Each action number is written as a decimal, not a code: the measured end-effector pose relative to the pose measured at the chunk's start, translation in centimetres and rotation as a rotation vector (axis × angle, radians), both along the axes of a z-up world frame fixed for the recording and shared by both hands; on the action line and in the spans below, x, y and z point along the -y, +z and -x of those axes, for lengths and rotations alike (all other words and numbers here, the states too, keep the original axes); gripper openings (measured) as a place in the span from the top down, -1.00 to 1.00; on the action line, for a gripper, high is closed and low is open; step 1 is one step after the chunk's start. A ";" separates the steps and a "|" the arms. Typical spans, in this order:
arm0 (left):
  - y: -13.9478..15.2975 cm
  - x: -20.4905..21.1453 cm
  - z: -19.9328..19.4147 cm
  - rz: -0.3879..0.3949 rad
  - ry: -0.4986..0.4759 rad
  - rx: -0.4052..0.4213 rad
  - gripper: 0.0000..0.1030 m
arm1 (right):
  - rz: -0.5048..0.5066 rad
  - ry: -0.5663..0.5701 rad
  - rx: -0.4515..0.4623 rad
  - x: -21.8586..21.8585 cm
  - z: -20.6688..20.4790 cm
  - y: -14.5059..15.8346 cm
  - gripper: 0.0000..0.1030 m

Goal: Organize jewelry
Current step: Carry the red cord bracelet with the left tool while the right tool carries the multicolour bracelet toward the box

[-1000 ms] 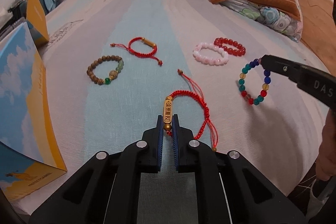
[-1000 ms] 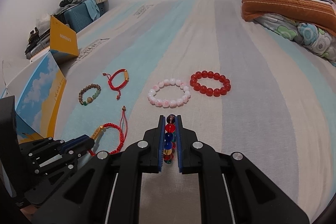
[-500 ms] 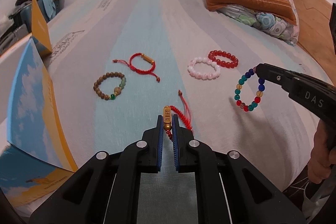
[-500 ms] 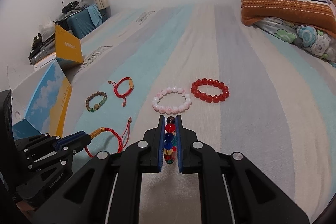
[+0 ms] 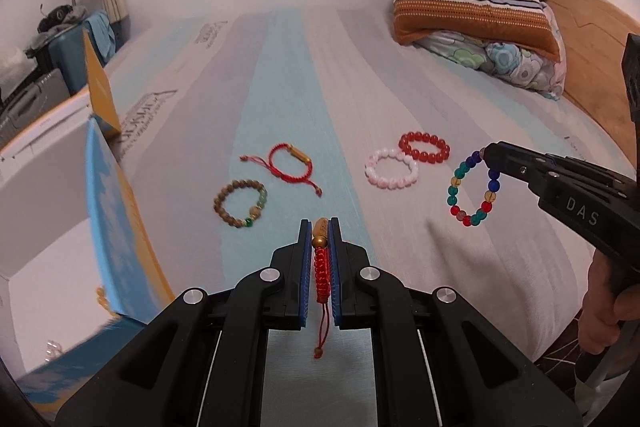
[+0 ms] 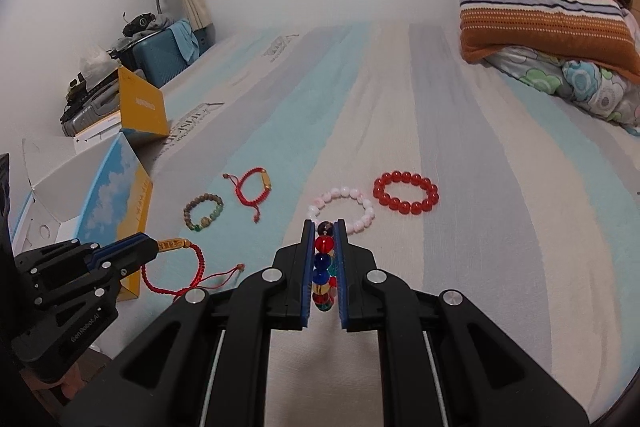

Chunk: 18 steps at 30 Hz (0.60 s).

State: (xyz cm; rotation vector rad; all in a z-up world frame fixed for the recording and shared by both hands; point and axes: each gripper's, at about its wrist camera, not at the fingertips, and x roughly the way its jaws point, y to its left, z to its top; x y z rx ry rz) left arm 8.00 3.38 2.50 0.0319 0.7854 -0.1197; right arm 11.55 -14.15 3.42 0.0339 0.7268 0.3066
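My left gripper (image 5: 320,225) is shut on a red cord bracelet (image 5: 321,269) by its gold tube, and the cord hangs down between the fingers. From the right wrist view the same left gripper (image 6: 153,250) holds that bracelet (image 6: 173,245) above the striped bed (image 6: 460,267). My right gripper (image 6: 324,225) is shut on a multicoloured bead bracelet (image 6: 323,261), which dangles from its tip (image 5: 486,153) as a loop (image 5: 453,190). On the bed lie a wooden bead bracelet (image 5: 219,201), a second red cord bracelet (image 5: 298,157), a pink one (image 5: 372,175) and a red bead one (image 5: 424,137).
An open blue and yellow box (image 5: 108,211) with a white inside stands at the left edge of the bed. Stacked pillows (image 5: 468,11) lie at the far right by a wooden headboard (image 5: 592,39). A hand (image 5: 604,303) grips the right tool's handle.
Both grippers have risen. The red cord bracelet came off the bed and now hangs from the left fingers. The multicoloured bracelet has lifted off the sheet too.
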 end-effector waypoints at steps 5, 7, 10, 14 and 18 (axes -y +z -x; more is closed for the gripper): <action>2.2 -0.8 0.5 -0.007 0.010 0.038 0.85 | 0.012 0.011 0.021 -1.3 0.3 1.5 0.83; 3.0 -1.3 0.8 -0.009 0.016 0.052 0.85 | 0.017 0.016 0.031 -2.0 0.3 2.2 0.83; 4.2 -2.0 1.1 -0.005 0.022 0.068 0.85 | 0.020 0.022 0.042 -2.9 0.4 3.2 0.83; 5.6 -3.2 1.6 0.017 0.028 0.083 0.85 | 0.023 0.035 0.055 -4.4 0.5 4.3 0.83; 6.8 -4.6 2.1 0.015 0.049 0.102 0.85 | 0.030 0.056 0.070 -6.4 0.6 5.6 0.83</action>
